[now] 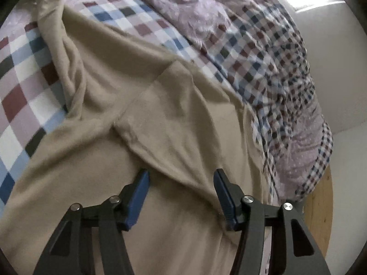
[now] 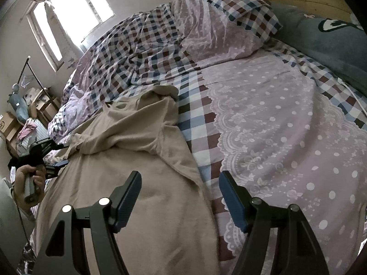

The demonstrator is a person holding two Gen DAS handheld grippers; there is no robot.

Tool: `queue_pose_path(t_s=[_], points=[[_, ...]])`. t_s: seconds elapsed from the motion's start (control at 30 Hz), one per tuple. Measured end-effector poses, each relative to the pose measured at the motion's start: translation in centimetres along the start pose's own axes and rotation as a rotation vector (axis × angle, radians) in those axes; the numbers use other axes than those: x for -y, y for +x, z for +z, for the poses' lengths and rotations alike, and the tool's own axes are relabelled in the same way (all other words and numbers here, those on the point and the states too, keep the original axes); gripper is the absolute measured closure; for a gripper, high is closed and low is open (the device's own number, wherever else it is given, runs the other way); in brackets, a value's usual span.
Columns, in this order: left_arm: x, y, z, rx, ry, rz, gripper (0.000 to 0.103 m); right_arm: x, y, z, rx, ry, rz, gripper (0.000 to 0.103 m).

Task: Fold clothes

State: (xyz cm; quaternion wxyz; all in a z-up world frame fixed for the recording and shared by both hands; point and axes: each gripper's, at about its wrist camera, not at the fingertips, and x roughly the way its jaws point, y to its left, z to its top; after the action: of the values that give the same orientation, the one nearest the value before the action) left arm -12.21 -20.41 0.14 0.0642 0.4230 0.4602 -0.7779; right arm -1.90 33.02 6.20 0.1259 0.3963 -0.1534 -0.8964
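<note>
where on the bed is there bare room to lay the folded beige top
Free: the lilac dotted sheet, between the beige garment and the blue-grey pillow, past the right gripper. Crowded: the rumpled checked duvet heaped toward the window, and the garment's side, where the left gripper hovers open.

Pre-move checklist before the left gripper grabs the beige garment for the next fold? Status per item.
1. Left gripper jaws apart: ok, blue pads stand wide.
2. Fabric between the left pads: ok, a raised fold of the beige garment runs into the gap; pads not pressing it.
3. Right gripper free: ok, open and holding nothing, over the garment's right edge and the bedspread.
4. Garment lying flat: not ok, its far end is bunched and creased.
5. Only garment fabric in the left grip, no bedspread: cannot tell, the layers beneath are hidden.
6. Room for the fold: ok, bare bedspread lies to the garment's right.
</note>
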Motion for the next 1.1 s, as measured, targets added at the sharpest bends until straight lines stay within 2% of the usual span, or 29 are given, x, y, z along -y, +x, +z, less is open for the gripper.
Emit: queue_pose_path(t_s=[0.03,0.07,0.1,0.13,0.17,0.2,0.33,0.47,0.57,0.7,0.73,0.87,0.93,1.0,1.03,1.07,1.1], points=[[-0.2,0.0,0.4,0.023,-0.016,-0.007,0.042,-0.1,0.0,0.0,0.000,-0.001,0.001,0.029],[-0.4,-0.1,0.7,0.045,-0.032,-0.014,0.047,-0.1,0.0,0.0,0.000,-0.002,0.001,0.029],[-0.6,-0.1,1.1,0.066,-0.049,-0.020,0.061,-0.2,0.0,0.0,0.002,-0.005,0.000,0.029],[-0.8,0.1,1.3,0.066,-0.067,-0.016,0.070,-0.2,0.0,0.0,0.003,-0.007,0.001,0.029],[-1.0,0.4,1.5,0.066,-0.084,-0.013,0.089,-0.2,0.0,0.0,0.004,-0.007,0.000,0.029],[-1.1,0.5,1.5,0.059,-0.095,-0.019,0.101,-0.2,0.0,0.0,0.004,-0.007,-0.001,0.029],[-0.2,-1.3,0.7,0.097,-0.089,-0.067,0.103,0.0,0.1,0.0,0.001,-0.003,-0.003,0.029],[2.8,-6.8,-0.2,0.203,-0.063,-0.175,0.103,0.1,0.1,0.0,0.001,-0.003,-0.002,0.029],[5.6,-10.3,-0.4,0.253,-0.019,-0.223,0.103,0.1,0.0,0.0,0.000,-0.005,-0.005,0.029],[9.4,-11.6,1.5,0.277,0.043,-0.161,0.103,0.2,-0.1,-0.1,0.001,-0.008,-0.008,0.029],[9.6,-10.6,2.4,0.269,0.047,-0.115,0.103,0.2,-0.2,-0.1,0.001,-0.008,-0.009,0.029],[8.7,-4.6,6.4,0.226,0.069,0.070,0.098,0.3,-0.2,0.0,0.005,-0.003,-0.009,0.029],[6.7,-2.5,7.3,0.190,0.049,0.154,0.093,0.3,-0.2,0.0,0.005,-0.002,-0.004,0.029],[4.5,-2.1,7.5,0.161,0.023,0.149,0.075,0.2,-0.2,0.1,0.005,-0.005,-0.002,0.029],[3.6,-2.6,7.4,0.177,0.016,0.129,0.067,0.3,-0.2,0.1,0.005,-0.004,-0.001,0.029],[2.5,-3.7,7.0,0.208,0.007,0.106,0.048,0.4,-0.2,0.1,0.005,-0.002,0.000,0.029],[1.7,-4.3,6.8,0.227,0.004,0.088,0.039,0.4,-0.2,0.1,0.004,0.000,0.001,0.029]])
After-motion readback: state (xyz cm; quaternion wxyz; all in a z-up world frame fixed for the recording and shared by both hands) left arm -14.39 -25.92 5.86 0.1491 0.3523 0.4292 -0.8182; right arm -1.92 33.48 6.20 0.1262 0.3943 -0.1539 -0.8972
